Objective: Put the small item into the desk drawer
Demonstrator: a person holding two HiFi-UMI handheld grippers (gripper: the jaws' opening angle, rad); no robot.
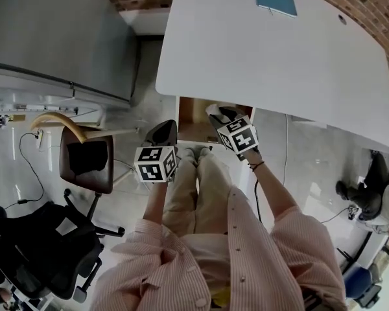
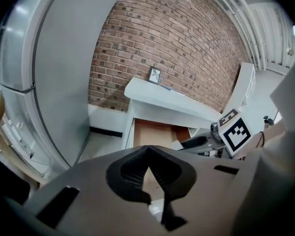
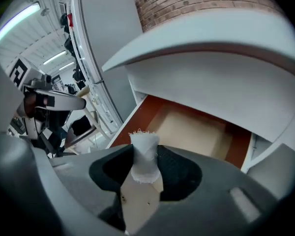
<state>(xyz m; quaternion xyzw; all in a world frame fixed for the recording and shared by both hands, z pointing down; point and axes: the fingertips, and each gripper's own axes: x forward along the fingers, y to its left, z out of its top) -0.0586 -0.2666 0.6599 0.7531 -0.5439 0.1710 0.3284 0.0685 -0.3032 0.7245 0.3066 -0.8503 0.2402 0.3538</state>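
While the small white item with a frayed top (image 3: 143,144) sits pinched between the pads of the right gripper (image 3: 144,161), the open desk drawer with a pale wooden floor (image 3: 189,127) lies just beyond and below it, under the white desktop (image 1: 266,57). The left gripper (image 2: 147,156) hangs by the drawer's left side, jaws pressed together on nothing. To place it well, I would carry the item past the near rim and over the bare floor. The tips should stay clear of the desktop's underside. Only close to the wood should the jaws spread, so the light piece neither clings nor bounces out.
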